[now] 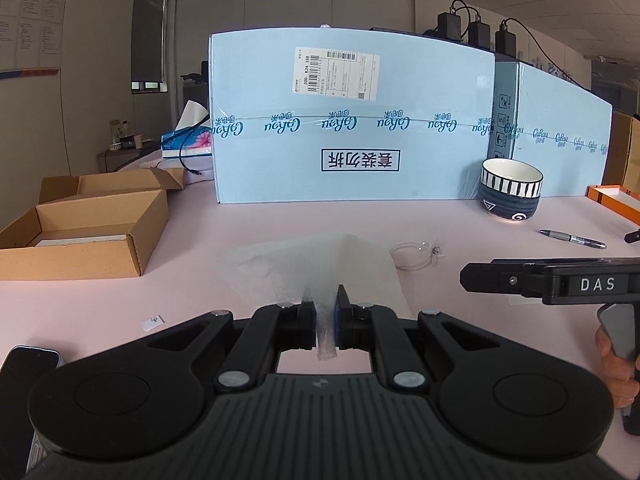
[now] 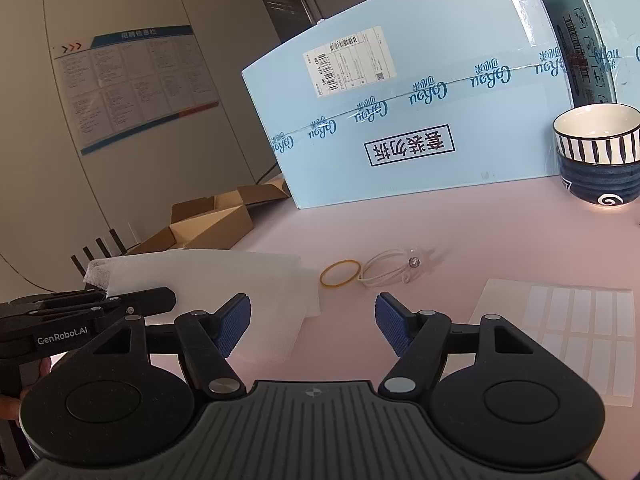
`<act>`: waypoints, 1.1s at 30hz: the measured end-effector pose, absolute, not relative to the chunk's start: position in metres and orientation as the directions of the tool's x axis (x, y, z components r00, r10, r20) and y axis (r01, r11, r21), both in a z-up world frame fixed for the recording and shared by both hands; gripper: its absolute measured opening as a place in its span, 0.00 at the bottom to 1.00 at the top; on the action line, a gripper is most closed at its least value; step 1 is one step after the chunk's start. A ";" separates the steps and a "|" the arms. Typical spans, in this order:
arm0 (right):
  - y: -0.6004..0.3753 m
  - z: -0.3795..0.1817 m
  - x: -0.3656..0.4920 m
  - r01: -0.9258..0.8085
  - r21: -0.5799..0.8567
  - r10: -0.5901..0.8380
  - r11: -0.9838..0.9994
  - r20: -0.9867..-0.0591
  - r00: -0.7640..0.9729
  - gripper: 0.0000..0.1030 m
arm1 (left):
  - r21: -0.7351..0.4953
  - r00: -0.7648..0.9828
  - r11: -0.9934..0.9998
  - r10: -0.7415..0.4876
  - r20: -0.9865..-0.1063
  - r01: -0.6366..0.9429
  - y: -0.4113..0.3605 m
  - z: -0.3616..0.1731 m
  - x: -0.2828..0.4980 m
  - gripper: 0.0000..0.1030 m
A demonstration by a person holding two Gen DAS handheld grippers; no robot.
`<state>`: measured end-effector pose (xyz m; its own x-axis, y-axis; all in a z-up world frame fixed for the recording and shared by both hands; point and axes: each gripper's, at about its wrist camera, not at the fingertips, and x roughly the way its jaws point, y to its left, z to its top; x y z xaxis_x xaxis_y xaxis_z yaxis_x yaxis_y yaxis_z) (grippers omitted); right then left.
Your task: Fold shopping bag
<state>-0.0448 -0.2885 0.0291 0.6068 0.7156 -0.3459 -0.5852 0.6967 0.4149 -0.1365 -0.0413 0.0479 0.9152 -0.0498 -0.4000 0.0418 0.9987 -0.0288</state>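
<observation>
The shopping bag (image 1: 312, 264) is a thin white, foam-like sheet on the pink table (image 1: 200, 220). In the left wrist view my left gripper (image 1: 326, 304) is shut on its near edge, which is bunched between the pads and lifted, while the far part spreads over the table. The right wrist view shows the bag (image 2: 224, 276) raised at the left, pinched by the left gripper (image 2: 168, 296). My right gripper (image 2: 312, 312) stands open just right of the bag with nothing between its blue pads (image 2: 234, 326). It also appears side-on (image 1: 466, 276), held by a hand.
Large blue cartons (image 1: 352, 120) wall off the back. Two stacked bowls (image 1: 510, 192) and a pen (image 1: 572, 239) lie right, an open cardboard box (image 1: 84, 224) left, a phone (image 1: 24, 364) near left. A rubber band (image 2: 340, 274), cord loop (image 2: 390, 268) and label sheet (image 2: 560, 328) lie ahead.
</observation>
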 end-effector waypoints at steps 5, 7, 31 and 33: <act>-0.292 0.033 -0.053 -0.638 0.420 0.761 0.645 -0.278 0.587 0.56 | -0.022 0.934 0.994 -0.109 -0.340 0.108 -0.055 0.066 -0.142 0.07; -0.292 0.035 -0.057 -0.661 0.409 0.775 0.629 -0.257 0.578 0.30 | -0.009 0.933 0.991 -0.130 -0.335 0.135 -0.063 0.070 -0.141 0.07; -0.280 0.043 -0.077 -0.768 0.309 0.828 0.561 -0.194 0.527 0.26 | -0.009 0.899 0.953 -0.288 -0.329 0.302 -0.093 0.088 -0.131 0.07; -0.281 0.042 -0.076 -0.758 0.317 0.821 0.570 -0.197 0.535 0.18 | 0.009 0.897 0.949 -0.294 -0.330 0.315 -0.100 0.087 -0.133 0.07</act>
<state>-0.0763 -0.2811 0.0420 0.5352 0.8214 -0.1971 -0.7582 0.5700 0.3166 -0.1330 -0.1002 0.0870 0.8971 -0.2943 -0.3297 0.3148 0.9491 0.0093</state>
